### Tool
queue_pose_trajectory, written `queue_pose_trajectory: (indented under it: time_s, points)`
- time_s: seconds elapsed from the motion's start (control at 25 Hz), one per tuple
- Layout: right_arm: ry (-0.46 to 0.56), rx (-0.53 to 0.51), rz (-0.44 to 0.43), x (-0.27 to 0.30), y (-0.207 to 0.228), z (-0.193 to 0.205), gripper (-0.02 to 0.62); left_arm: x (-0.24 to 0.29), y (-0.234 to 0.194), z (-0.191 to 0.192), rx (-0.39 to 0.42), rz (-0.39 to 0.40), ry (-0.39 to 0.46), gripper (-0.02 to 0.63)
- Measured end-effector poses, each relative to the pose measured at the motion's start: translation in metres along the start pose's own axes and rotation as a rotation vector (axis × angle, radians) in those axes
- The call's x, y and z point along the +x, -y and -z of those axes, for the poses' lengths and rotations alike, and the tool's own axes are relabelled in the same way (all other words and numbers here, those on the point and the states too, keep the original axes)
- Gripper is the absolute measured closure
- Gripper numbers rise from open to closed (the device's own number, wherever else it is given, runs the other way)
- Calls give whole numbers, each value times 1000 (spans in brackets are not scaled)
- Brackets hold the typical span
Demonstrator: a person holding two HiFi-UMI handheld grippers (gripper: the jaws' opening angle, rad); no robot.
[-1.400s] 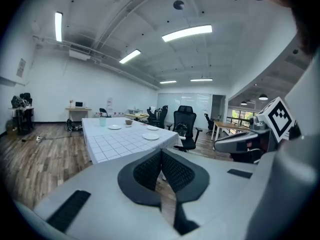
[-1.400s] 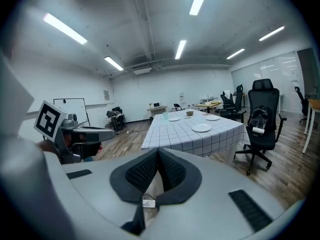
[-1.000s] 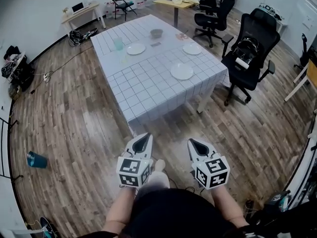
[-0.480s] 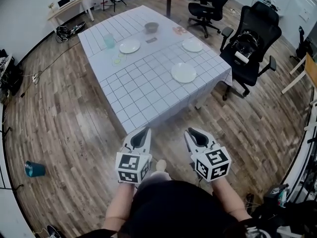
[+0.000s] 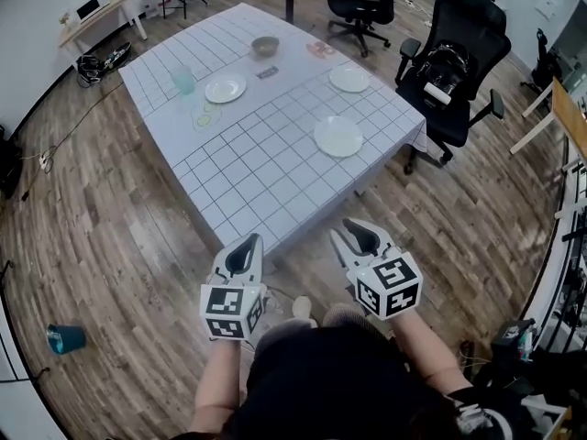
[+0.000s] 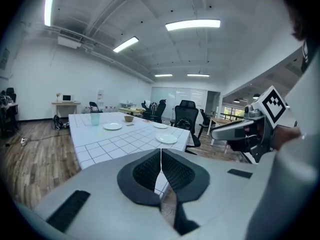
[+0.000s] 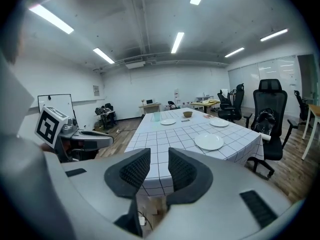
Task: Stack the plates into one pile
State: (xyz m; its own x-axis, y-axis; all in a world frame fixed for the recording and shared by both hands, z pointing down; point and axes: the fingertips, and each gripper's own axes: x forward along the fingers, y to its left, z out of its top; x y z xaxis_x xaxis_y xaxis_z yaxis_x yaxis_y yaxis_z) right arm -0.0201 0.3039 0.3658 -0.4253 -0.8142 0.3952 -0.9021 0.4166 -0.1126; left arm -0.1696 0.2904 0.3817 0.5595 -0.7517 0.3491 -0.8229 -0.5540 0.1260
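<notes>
Head view: on the gridded table, counted from its middle, the nearest plate sits at 4 o'clock. The second plate is at 2 o'clock and the third plate at 10 o'clock, with a bowl at 12 o'clock. All three plates are round, so none points any one way. They lie flat, faces up, well apart. Both grippers hang short of the table's near corner, pointing toward 12 o'clock. The left gripper has its jaws pressed together on nothing. The right gripper has just been opening; its jaws stand spread, with nothing between them.
</notes>
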Motion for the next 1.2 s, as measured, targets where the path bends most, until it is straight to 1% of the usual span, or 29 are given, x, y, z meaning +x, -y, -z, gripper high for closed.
queue_pose_trajectory:
  time_s: [0.16,0.28,0.48,0.6,0.8,0.92,1.2]
  points:
    - [-17,2,15,14,7,-1,480,11,-8,2,-10,19,-10,577]
    - [-21,7,20,28,14,-5,474,20,-14,2,-16,12,-19,577]
    - [-14,14,35,55,45,-18,466,42,-21,-9,-26,-1,-9,577]
    - [-17,4,27,73,63,-26,463,63,-27,-17,-30,-22,-12,577]
    - [-40,-2,15,96,107,-32,463,110,-22,-31,-51,-35,-14,577]
    - [-49,-4,12,112,139,-36,463,144,-16,-40,-47,-39,-18,577]
    - [-89,-6,1,150,206,-41,463,210,-11,-52,-55,-77,-49,577]
